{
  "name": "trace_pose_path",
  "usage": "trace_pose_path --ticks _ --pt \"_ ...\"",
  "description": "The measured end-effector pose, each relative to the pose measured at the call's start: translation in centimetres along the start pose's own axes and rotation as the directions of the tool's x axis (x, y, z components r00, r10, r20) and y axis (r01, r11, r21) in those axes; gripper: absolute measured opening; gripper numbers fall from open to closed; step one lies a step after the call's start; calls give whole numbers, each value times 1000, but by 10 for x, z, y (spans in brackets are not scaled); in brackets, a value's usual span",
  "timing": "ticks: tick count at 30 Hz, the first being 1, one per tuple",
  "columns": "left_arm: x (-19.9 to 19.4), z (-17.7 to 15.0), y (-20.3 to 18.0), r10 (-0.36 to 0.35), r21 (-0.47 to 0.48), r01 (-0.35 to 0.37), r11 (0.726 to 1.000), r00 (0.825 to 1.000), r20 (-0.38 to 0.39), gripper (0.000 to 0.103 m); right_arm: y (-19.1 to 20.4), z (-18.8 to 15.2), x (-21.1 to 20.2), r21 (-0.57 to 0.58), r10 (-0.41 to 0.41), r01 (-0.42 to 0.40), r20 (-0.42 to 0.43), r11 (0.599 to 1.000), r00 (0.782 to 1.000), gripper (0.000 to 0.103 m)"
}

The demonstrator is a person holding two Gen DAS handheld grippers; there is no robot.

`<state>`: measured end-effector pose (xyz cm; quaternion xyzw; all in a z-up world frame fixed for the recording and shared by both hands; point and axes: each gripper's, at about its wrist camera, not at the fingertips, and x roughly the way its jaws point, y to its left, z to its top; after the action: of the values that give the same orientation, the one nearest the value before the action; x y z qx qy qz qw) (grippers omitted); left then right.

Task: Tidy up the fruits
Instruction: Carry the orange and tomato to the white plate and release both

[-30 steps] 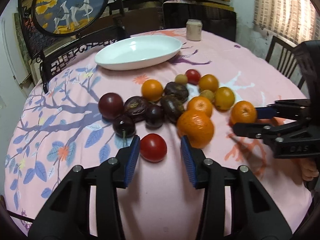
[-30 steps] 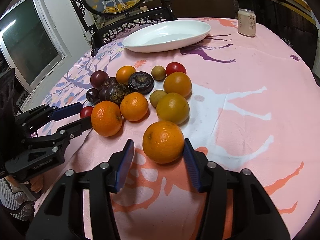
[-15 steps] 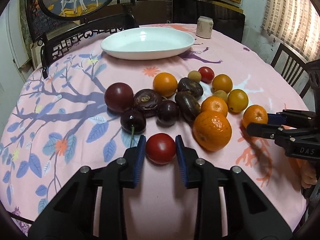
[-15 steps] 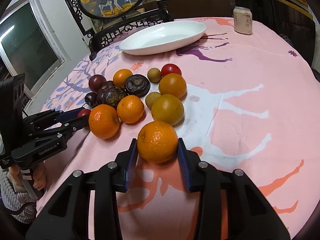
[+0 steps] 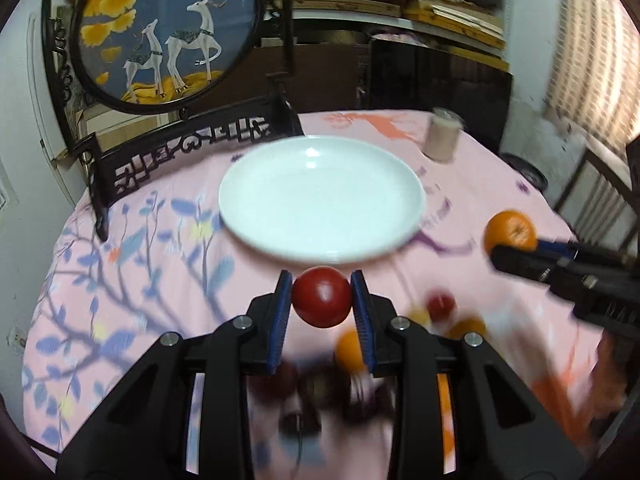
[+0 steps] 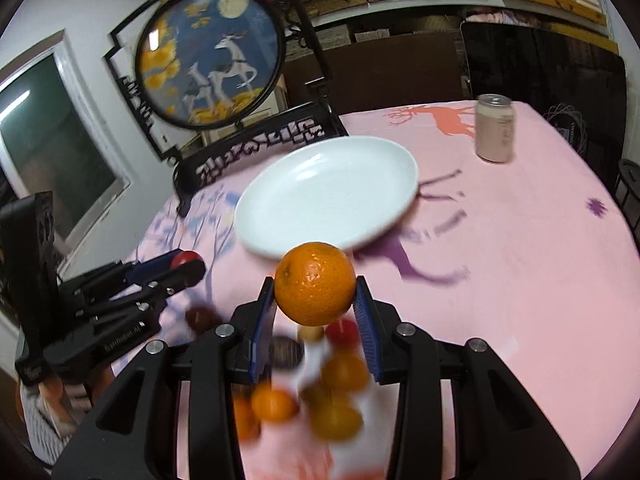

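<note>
My left gripper (image 5: 321, 298) is shut on a red tomato (image 5: 322, 297) and holds it in the air just short of the white oval plate (image 5: 320, 196). My right gripper (image 6: 315, 294) is shut on an orange (image 6: 315, 283), also lifted, in front of the plate (image 6: 328, 196). Each gripper shows in the other view: the right one with its orange (image 5: 510, 232), the left one with its tomato (image 6: 187, 258). The other fruits lie blurred on the cloth below the grippers (image 5: 440, 305) (image 6: 338, 392).
A pale drink can (image 6: 495, 128) stands at the far right of the pink tablecloth (image 6: 520, 264). A dark carved chair back (image 5: 180, 152) stands behind the plate on the left. A round deer picture (image 5: 160, 32) hangs behind it. Another chair (image 5: 592, 196) is at the right edge.
Both grippers closed on their fruit and lifted it off the cloth, then moved forward toward the white plate. The fruit pile now lies below and behind the fingertips.
</note>
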<state>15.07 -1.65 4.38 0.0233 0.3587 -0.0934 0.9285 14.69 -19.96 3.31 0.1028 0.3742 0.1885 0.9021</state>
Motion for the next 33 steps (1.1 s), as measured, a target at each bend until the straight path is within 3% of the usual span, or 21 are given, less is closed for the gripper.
trace_pose_path --ticks 4,9,10,11,12,15,18,21,25,30,33 --pt "44 31 13 21 -39 -22 999 999 -31 30 -6 30 48 41 7 -6 -27 999 1000 39" --pt "84 39 27 20 -67 -25 997 997 -79 31 -7 45 86 19 -22 23 -46 1000 999 40" --pt "88 37 30 15 -75 -21 997 997 -81 36 -7 45 91 5 -28 28 -50 1000 998 41" --pt "92 36 31 14 -76 -21 997 996 -91 48 -8 46 93 -3 -28 27 -50 1000 998 52" --pt "95 36 31 16 -76 -23 997 996 -92 52 -8 45 94 -10 -31 31 -43 999 999 60" --pt "96 36 33 9 -86 -16 996 997 -82 57 -9 45 89 -33 -51 51 -8 998 999 60" --pt "90 36 29 23 -69 -28 997 997 -71 58 -13 46 84 -6 -27 27 -5 1000 1000 60" --pt "81 31 29 40 -66 -44 997 997 -59 66 -13 38 72 0 -35 35 -8 999 999 60" --pt "55 8 43 86 -82 -89 993 995 -41 72 -13 27 48 21 -42 41 19 999 999 62" --pt "17 -25 68 99 -171 -102 980 995 -29 81 -17 0 13 52 -61 57 75 997 995 88" --pt "4 -42 71 125 -175 -130 976 991 -39 84 -25 -20 -3 82 -81 74 84 994 993 91"
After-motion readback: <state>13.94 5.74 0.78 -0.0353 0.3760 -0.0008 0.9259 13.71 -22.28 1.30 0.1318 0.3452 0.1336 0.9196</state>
